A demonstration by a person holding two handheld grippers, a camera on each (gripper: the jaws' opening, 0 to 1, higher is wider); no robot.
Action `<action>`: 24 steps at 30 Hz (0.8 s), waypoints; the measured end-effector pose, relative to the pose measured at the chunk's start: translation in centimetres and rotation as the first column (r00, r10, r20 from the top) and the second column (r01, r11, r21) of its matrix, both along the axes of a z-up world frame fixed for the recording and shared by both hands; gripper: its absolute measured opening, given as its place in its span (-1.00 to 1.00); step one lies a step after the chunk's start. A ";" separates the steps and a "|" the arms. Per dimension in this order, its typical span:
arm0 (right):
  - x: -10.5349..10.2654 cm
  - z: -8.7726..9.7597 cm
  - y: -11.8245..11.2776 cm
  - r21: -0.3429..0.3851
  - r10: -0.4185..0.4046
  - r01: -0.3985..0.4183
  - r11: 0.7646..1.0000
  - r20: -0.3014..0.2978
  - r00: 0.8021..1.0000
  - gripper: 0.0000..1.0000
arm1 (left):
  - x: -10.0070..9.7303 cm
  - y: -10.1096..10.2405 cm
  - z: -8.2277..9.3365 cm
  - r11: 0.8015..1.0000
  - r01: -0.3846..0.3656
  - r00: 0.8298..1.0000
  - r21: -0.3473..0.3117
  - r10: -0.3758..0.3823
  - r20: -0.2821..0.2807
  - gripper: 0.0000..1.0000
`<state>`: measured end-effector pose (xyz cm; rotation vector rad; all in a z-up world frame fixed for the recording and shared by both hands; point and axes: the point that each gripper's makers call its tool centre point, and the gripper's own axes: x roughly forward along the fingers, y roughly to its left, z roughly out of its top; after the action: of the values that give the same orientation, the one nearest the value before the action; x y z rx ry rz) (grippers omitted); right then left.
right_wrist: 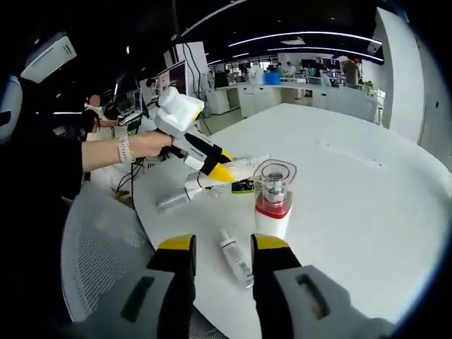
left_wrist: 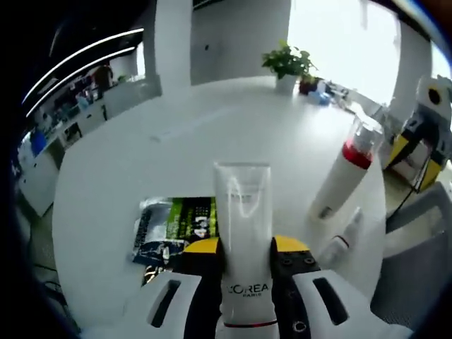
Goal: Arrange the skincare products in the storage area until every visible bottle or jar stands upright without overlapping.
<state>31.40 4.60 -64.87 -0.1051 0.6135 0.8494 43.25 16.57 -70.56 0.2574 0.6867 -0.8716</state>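
In the left gripper view, my left gripper (left_wrist: 246, 272) is clamped on a white tube (left_wrist: 244, 233), held above the round white table (left_wrist: 176, 141). A dark green packet (left_wrist: 173, 229) lies flat on the table just left of the tube. To the right a white bottle (left_wrist: 346, 173) with a red band and clear cap stands on the table. In the right gripper view, my right gripper (right_wrist: 222, 254) has its fingers apart, a small tube (right_wrist: 236, 260) lying on the table between them. That bottle stands upright just beyond.
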 end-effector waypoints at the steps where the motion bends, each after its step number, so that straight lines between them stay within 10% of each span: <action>1: 0.0 -0.2 0.2 0.001 0.001 -0.001 1.000 -0.002 1.000 -0.30 | -0.2 0.0 0.2 1.000 0.000 1.000 -0.003 0.000 0.006 -0.58; 24: 0.4 0.0 2.4 0.154 -0.048 0.056 0.987 -0.059 0.997 -0.54 | -5.5 0.0 3.9 0.997 0.030 0.996 -0.075 -0.024 0.084 -0.56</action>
<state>31.79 6.98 -64.85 0.0755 0.5967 0.8486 37.77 16.55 -66.64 0.2337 0.5732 -0.9058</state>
